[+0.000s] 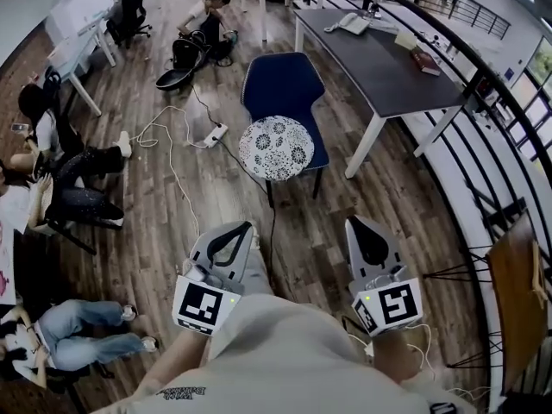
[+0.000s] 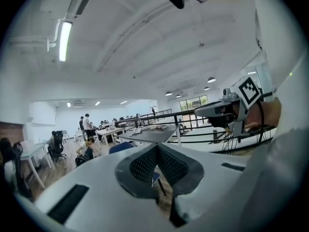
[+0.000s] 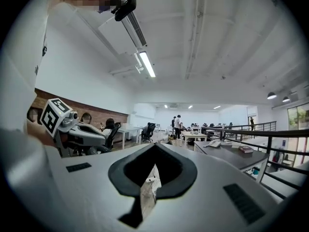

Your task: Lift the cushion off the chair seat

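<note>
A round white cushion with a dark flower print lies on the seat of a blue chair in the middle of the head view. My left gripper and right gripper are held close to my body, well short of the chair, both pointing toward it. Each is shut with nothing between its jaws. In the left gripper view my left gripper shows its closed tips, with a bit of the blue chair beyond. The right gripper view shows my right gripper closed, the cushion glimpsed through its slit.
A dark desk stands right of the chair, with a railing beyond it. A white cable and power strip lie on the wood floor left of the chair. People sit at the left. A wooden chair stands at the right.
</note>
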